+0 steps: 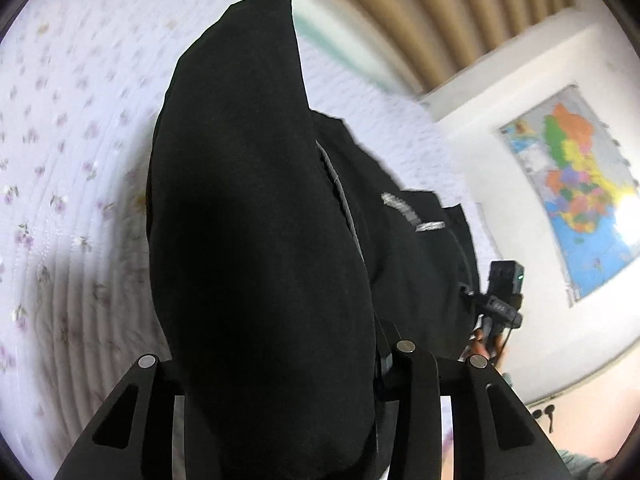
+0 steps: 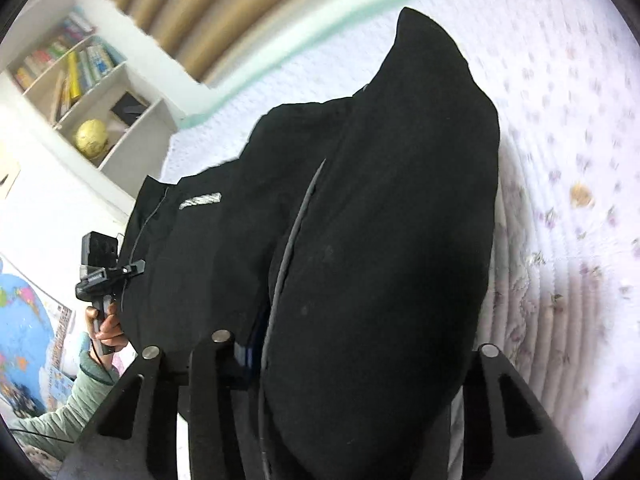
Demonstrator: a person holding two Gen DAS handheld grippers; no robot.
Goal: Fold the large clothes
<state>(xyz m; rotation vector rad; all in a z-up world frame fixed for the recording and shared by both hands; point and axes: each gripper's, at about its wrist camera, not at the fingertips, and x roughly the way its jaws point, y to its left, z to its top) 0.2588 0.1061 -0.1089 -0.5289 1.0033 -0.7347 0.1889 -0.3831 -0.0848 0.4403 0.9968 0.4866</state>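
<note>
A large black garment (image 1: 256,208) with a grey seam line and a silver label fills the left wrist view, bulging up between the jaws of my left gripper (image 1: 276,360), which is shut on it. The fingertips are hidden under the cloth. In the right wrist view the same black garment (image 2: 380,220) bulges between the jaws of my right gripper (image 2: 360,360), also shut on it. The cloth stretches sideways from one gripper to the other, above a white floral quilt (image 1: 60,200). Each view shows the other gripper at the garment's far end: the right gripper (image 1: 500,296) and the left gripper (image 2: 100,272).
The floral quilt (image 2: 560,240) covers the bed around the garment. A tan ribbed headboard (image 1: 420,8) runs along the far side. A coloured map (image 1: 576,184) hangs on the white wall. A white bookshelf (image 2: 80,80) holds books. A hand (image 2: 106,328) and pale green sleeve (image 2: 76,396) show.
</note>
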